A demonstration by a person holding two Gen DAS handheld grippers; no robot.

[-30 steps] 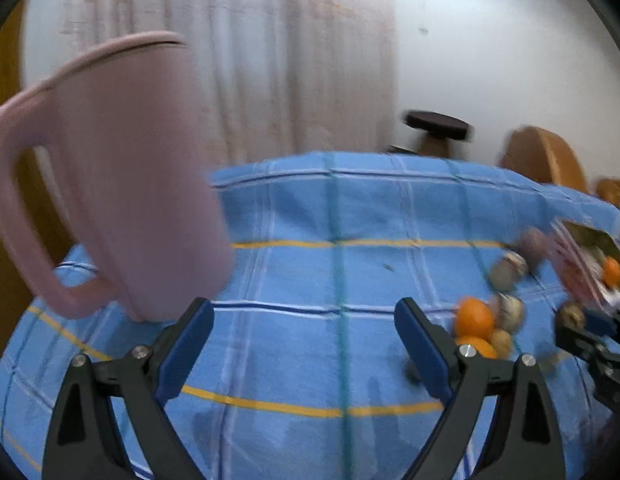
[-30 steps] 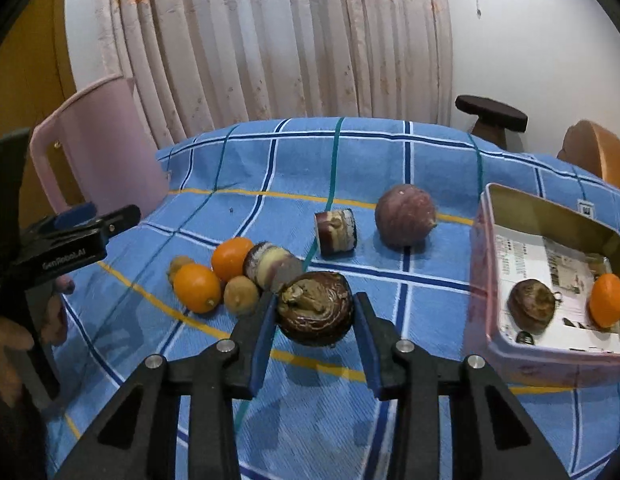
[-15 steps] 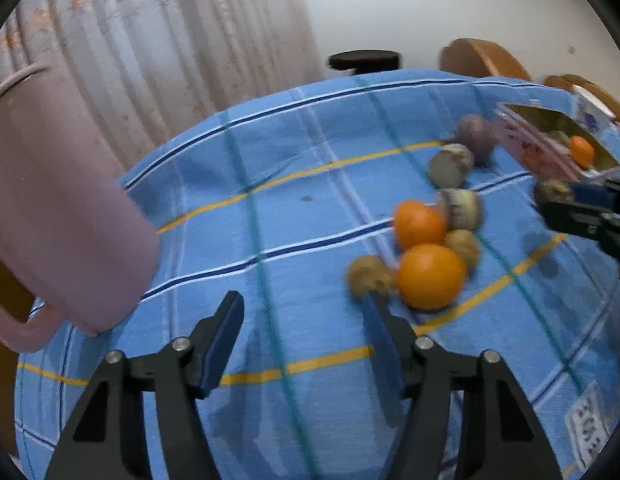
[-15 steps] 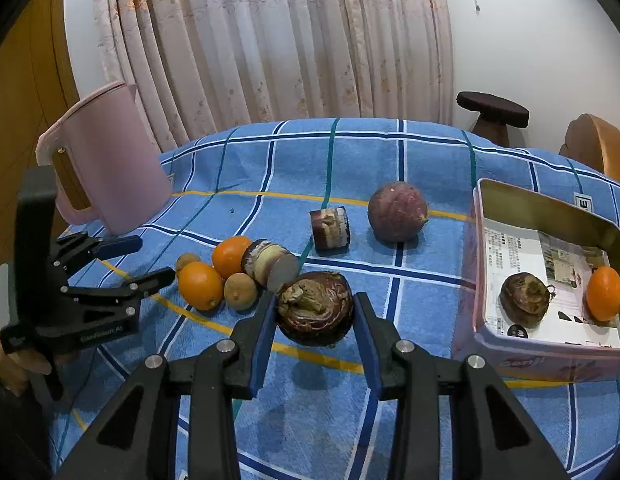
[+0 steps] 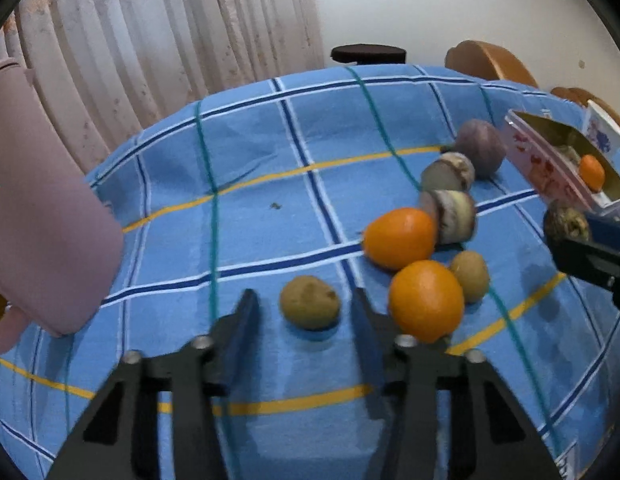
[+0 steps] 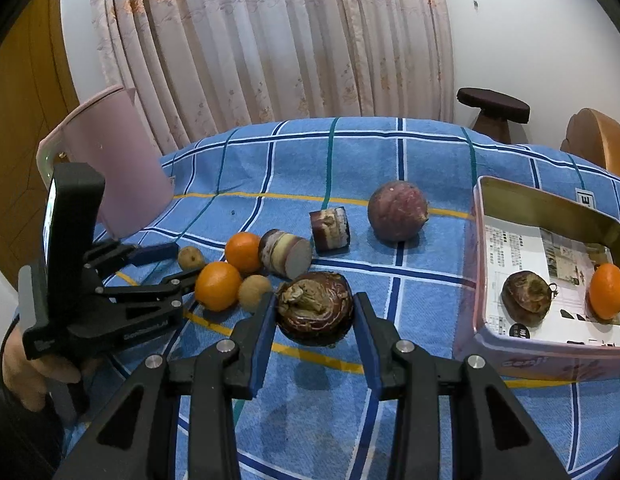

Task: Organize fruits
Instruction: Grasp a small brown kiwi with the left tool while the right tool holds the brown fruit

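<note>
Rightward on the blue checked tablecloth (image 6: 429,160) sits a pink tin (image 6: 541,360) lined with printed paper, holding a dark wrinkled fruit (image 6: 525,298) and an orange (image 6: 607,290); a pink jug (image 6: 122,164) stands at the cloth's left edge. Between them lie a purple round fruit (image 6: 397,212), two cut chunks, two more oranges and a small brown fruit (image 5: 469,276), leaving bare cloth behind. The right gripper (image 6: 314,316) clamps a brown wrinkled fruit (image 6: 314,308) above the cloth, while the left gripper (image 5: 306,304), jaws just closing, brackets a brown kiwi-like fruit (image 5: 310,302) without touching it.
</note>
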